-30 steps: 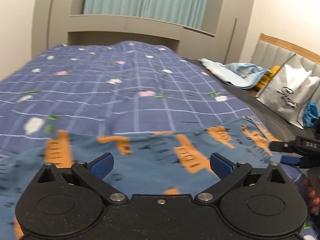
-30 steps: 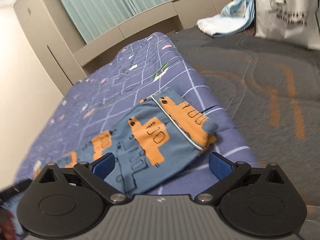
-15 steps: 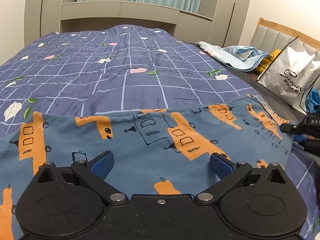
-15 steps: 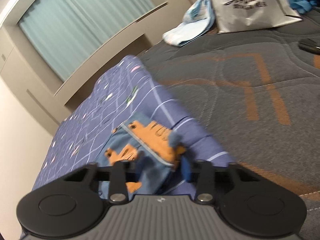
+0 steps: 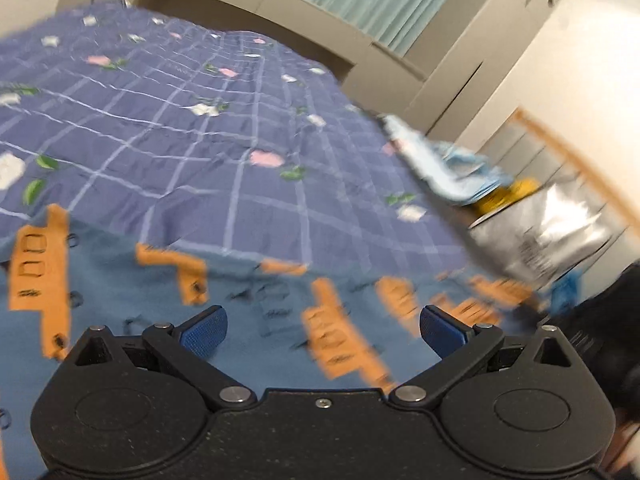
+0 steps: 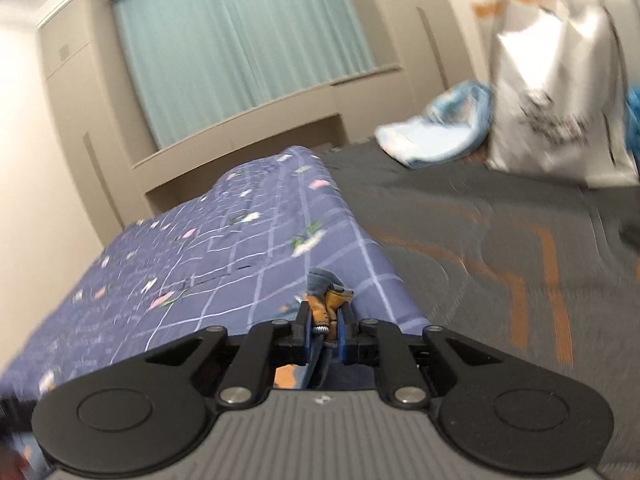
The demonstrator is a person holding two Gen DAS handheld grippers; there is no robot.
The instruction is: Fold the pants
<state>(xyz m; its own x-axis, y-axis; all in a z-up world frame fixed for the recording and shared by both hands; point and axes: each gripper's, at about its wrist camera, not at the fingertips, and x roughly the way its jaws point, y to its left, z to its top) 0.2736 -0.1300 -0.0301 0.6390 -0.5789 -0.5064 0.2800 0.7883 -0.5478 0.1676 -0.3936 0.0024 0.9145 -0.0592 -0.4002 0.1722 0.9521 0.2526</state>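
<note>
The pants are blue with orange cartoon prints and lie spread on the blue checked bedspread. My left gripper is open just above the pants, its blue pads wide apart, with nothing between them. My right gripper is shut on a bunched corner of the pants, which sticks up between the pads, lifted above the bedspread. The rest of the pants is hidden below the right gripper's body.
A silver shopping bag and a pale blue cloth lie at the far right on the grey mattress. Both show in the left wrist view, the bag right of the pants. Cabinets and green curtains stand behind.
My right gripper has closed on the corner of the pants and raised it. My left gripper stayed open and tilted, the view is now blurred.
</note>
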